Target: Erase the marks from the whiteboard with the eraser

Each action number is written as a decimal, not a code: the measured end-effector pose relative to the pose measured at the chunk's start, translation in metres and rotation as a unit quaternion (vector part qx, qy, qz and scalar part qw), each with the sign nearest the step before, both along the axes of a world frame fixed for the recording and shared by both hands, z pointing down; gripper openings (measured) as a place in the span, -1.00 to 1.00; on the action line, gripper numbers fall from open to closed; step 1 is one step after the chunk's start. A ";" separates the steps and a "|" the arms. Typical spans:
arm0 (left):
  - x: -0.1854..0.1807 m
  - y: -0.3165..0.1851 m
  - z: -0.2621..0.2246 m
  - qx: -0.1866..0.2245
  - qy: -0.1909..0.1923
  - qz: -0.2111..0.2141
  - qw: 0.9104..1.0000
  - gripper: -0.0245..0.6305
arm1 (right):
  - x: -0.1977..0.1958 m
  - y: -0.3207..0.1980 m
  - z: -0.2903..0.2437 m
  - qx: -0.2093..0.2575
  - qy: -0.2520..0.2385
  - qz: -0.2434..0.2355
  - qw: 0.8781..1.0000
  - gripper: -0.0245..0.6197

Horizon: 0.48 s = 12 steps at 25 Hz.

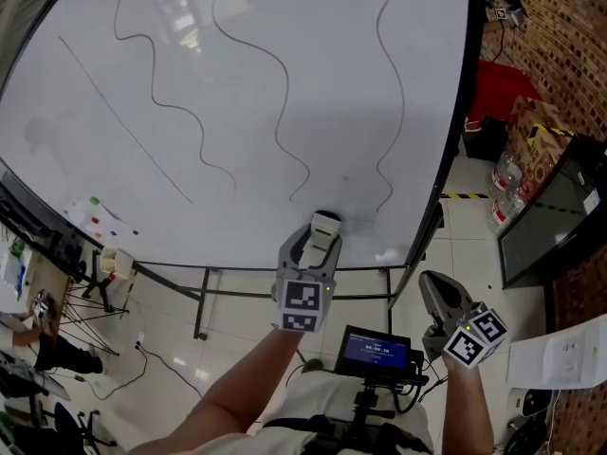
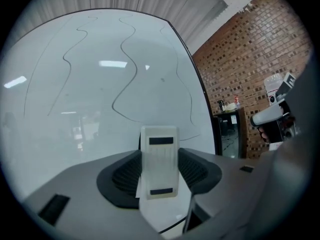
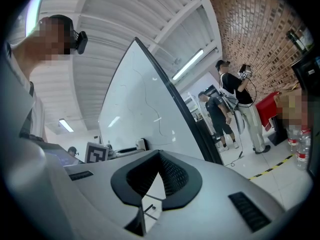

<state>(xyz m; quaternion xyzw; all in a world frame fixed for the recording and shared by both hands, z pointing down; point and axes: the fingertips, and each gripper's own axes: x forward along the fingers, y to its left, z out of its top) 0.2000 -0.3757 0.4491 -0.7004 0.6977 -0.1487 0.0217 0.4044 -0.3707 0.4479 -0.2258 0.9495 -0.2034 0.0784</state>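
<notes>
Left gripper (image 2: pixel 159 154) around eraser (image 2: pixel 159 166); whiteboard (image 2: pixel 90 99) beyond

The whiteboard (image 1: pixel 332 64) and its marks (image 1: pixel 285 83) are cut off at 12 o'clock; the left gripper (image 1: pixel 319 245) covers the sides of the eraser (image 1: pixel 326 224).

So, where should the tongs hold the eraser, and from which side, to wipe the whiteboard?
By its two long sides, coming from the end away from the whiteboard, as the left tongs do now. The eraser is a flat, slim block: the pads span its width, and its far end juts out free toward the marks.
</notes>
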 end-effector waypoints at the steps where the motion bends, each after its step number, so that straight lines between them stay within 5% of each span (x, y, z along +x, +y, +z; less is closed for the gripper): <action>1: 0.004 -0.001 0.003 -0.007 -0.001 0.007 1.000 -0.13 | 0.002 0.000 0.000 0.000 0.000 0.001 1.000 -0.90; 7: 0.025 -0.006 0.024 -0.059 0.007 0.044 0.997 -0.13 | 0.008 0.003 0.003 -0.004 0.002 0.001 1.000 -0.90; 12: 0.009 0.006 -0.004 0.005 -0.021 -0.005 1.000 -0.13 | 0.015 0.004 0.005 -0.005 0.002 0.003 1.000 -0.90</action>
